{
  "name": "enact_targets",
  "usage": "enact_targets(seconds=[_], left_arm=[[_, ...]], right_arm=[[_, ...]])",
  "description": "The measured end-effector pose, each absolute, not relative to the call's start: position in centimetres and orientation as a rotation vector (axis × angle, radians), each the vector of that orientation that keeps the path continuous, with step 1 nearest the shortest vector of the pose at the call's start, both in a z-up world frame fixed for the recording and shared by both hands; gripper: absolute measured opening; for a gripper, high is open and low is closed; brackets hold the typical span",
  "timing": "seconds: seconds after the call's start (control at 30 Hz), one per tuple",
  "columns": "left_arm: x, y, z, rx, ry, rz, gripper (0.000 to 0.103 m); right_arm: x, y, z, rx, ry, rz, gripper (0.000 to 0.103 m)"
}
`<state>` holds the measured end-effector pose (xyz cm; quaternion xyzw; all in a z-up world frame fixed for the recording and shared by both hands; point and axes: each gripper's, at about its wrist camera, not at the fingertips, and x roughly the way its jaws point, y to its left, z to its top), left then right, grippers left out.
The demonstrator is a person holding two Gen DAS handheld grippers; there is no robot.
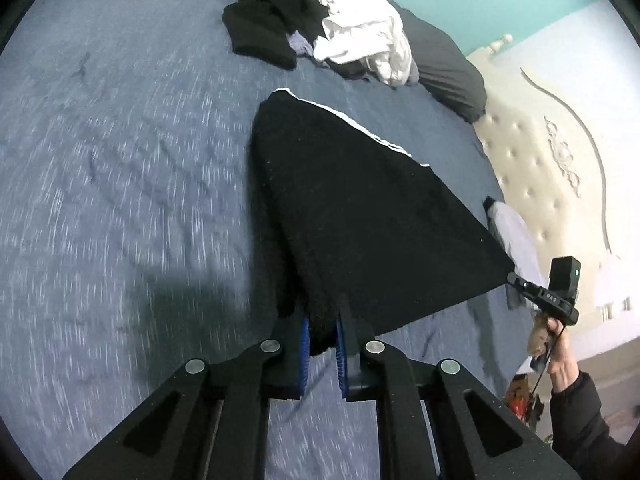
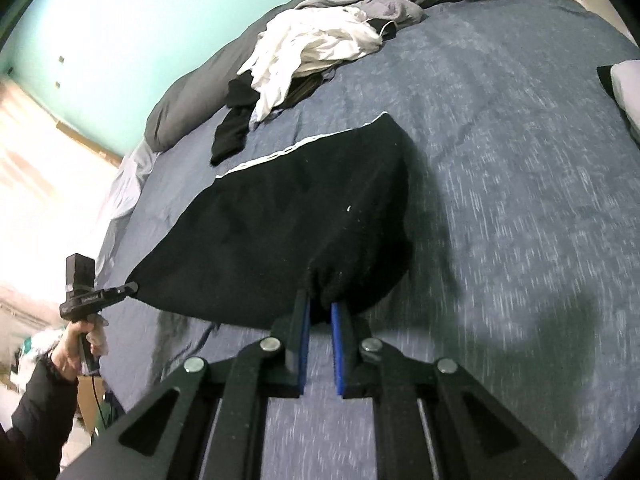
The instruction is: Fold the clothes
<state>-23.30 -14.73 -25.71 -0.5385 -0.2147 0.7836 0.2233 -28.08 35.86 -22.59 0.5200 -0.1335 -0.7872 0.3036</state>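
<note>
A black garment (image 1: pixel 360 208) with a white-trimmed edge hangs stretched between both grippers, its far end still on the blue bedcover (image 1: pixel 120 160). In the left wrist view my left gripper (image 1: pixel 322 320) is shut on one near corner, with cloth bunched between the blue pads. My right gripper (image 1: pixel 512 278) pinches the other corner at the right, held by a hand in a dark sleeve. The right wrist view shows the same garment (image 2: pixel 280 220), with my right gripper (image 2: pixel 320 304) shut on its bunched corner. My left gripper (image 2: pixel 134 288) holds the far left corner.
A pile of black and white clothes (image 1: pixel 340 36) lies at the far side of the bed, also seen as the clothes pile (image 2: pixel 312 48). A grey pillow (image 1: pixel 448 64) and a cream tufted headboard (image 1: pixel 540 168) border it. A pale folded item (image 2: pixel 628 84) lies at the right.
</note>
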Motion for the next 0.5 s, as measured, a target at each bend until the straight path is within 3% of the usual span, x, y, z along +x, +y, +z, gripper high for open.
enact_targets(seconds=[0.5], left_arm=[[-16.0,-13.7,-31.0,-1.592,-0.616,2.117,0.012]], right_arm=[[-22.6,38.2,-29.1,1.542,-0.308,-2.127,0.01]])
